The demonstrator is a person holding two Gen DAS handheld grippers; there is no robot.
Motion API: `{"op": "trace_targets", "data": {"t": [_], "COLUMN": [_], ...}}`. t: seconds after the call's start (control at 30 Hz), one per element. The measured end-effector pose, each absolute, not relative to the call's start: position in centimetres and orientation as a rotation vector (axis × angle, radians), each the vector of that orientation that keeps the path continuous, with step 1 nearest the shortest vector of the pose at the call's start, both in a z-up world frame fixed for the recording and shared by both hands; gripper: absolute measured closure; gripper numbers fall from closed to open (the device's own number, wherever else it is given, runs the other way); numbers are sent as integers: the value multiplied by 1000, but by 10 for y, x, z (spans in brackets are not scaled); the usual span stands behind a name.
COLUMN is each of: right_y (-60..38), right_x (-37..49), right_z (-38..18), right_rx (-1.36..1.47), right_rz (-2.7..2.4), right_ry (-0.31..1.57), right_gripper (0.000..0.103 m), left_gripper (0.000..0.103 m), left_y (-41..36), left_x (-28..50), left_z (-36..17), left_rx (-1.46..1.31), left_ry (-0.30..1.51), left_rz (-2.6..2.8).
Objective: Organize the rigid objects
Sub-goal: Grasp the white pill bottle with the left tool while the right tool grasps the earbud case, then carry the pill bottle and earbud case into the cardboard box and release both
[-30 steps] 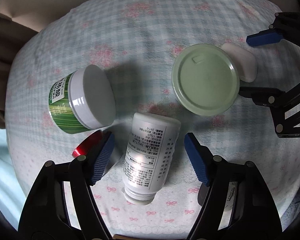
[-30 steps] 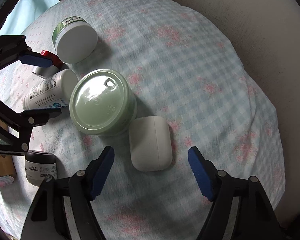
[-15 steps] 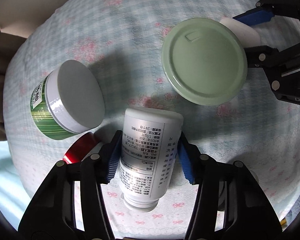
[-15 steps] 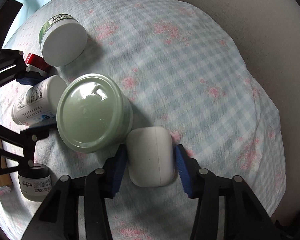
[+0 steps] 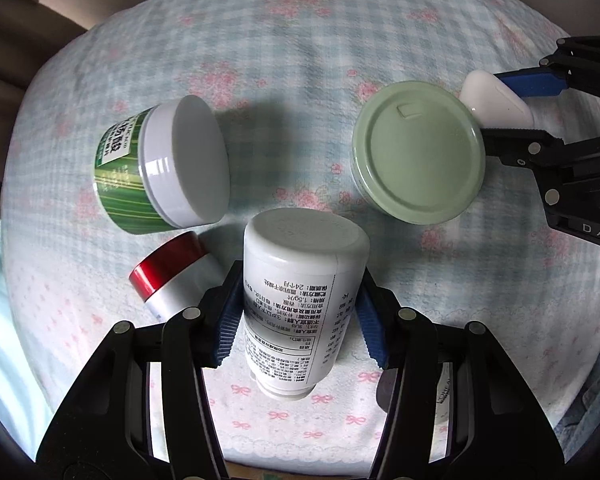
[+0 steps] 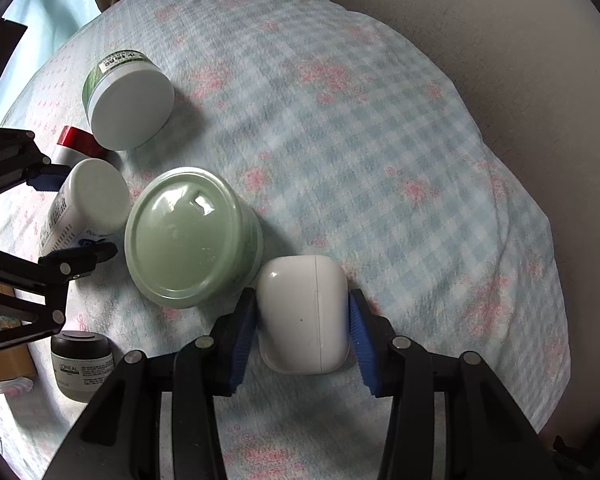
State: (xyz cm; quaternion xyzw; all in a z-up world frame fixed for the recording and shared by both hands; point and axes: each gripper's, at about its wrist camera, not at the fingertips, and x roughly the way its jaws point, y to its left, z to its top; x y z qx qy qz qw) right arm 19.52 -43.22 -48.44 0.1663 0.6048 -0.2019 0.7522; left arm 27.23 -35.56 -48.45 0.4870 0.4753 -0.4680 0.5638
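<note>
A white pill bottle (image 5: 296, 300) with a printed label sits between the blue pads of my left gripper (image 5: 298, 320), which is shut on it and has tipped it up off the cloth. The same white pill bottle (image 6: 86, 204) appears at the left of the right wrist view. My right gripper (image 6: 302, 332) is shut on a white earbud case (image 6: 304, 316). That earbud case (image 5: 496, 104) and the right gripper (image 5: 512, 108) show at the far right of the left wrist view, beside a pale green lidded jar (image 5: 418, 152).
A green jar with a white lid (image 5: 164, 168) lies tilted at left, and a small red-capped silver jar (image 5: 172, 272) lies below it. A dark-lidded cream jar (image 6: 82, 364) stands near the cloth's edge. Checked floral cloth (image 6: 360, 140) covers the surface; a beige wall (image 6: 500, 40) borders it.
Both grippers closed from open: the left onto the pill bottle, the right onto the earbud case. The bottle's far end has since risen off the cloth and the case has shifted slightly.
</note>
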Motion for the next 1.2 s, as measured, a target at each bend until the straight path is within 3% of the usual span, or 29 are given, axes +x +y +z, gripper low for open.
{"op": "trace_targets", "data": {"t": [0.33, 0.6, 0.93, 1.2], "right_y": [-430, -397, -351, -283], "right_x": [176, 154, 175, 192], "right_z": [-428, -360, -262, -214], "right_rx": [328, 264, 123, 43], "right_rz": [-416, -335, -107, 46], "right_ry": [1251, 1174, 1072, 998], "right_gripper": [62, 62, 62, 62], "left_gripper": [56, 56, 56, 56], "left_y": [-339, -283, -165, -40], "left_x": [284, 265, 248, 241], "left_z": [-413, -339, -245, -211], "left_rx": [885, 574, 252, 80], "left_ry": [1185, 1216, 1162, 1135], "left_rz": [-982, -816, -541, -352]}}
